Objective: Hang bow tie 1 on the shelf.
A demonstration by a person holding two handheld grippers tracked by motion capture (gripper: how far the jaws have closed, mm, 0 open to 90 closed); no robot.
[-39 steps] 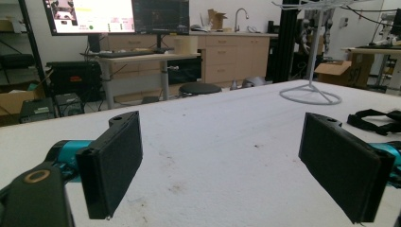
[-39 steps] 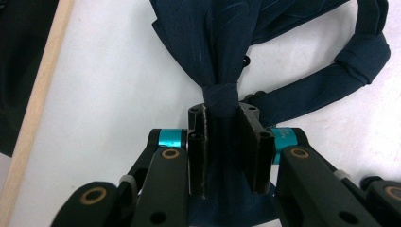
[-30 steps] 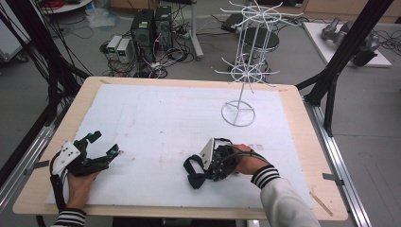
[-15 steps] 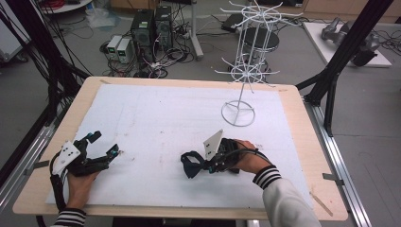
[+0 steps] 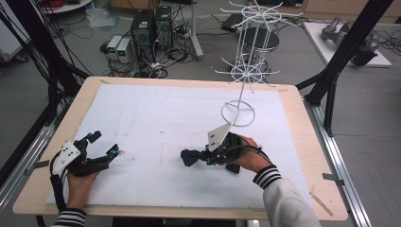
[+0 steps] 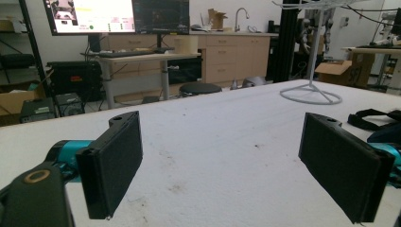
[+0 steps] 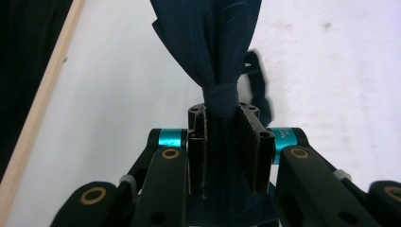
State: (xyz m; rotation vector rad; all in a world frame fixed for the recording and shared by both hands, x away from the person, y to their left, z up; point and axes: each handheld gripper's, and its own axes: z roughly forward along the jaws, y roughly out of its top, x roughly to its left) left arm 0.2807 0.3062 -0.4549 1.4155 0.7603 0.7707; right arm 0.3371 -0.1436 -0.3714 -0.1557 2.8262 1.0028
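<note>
From the high view, a dark blue bow (image 5: 193, 156), small and knotted, sits at the tip of the right gripper (image 5: 206, 155) near the middle of the white mat (image 5: 156, 118), a little toward the person's side. The right hand (image 5: 248, 158) holds that gripper low over the mat, its grey plate tilted up. The left gripper (image 5: 106, 145) rests at the mat's left edge, jaws spread wide with nothing between them, well apart from the bow. A white wire rack (image 5: 246, 61) stands on its ring base at the far right of the mat. In the left gripper view, the two black jaws stand far apart over bare mat; between them nothing is held. The rack (image 6: 309, 92) shows farther off at the right, and a dark strap of the bow (image 6: 369, 117) lies near the right edge. In the right gripper view, the jaws are closed tight on the bow (image 7: 213, 42) just below its knot; the cloth fans out above the knot in folded dark blue wings, and more of it bunches between the jaws beneath. The mat (image 7: 331, 71) lies behind, with the table's wooden edge (image 7: 42, 90) at the left.
</note>
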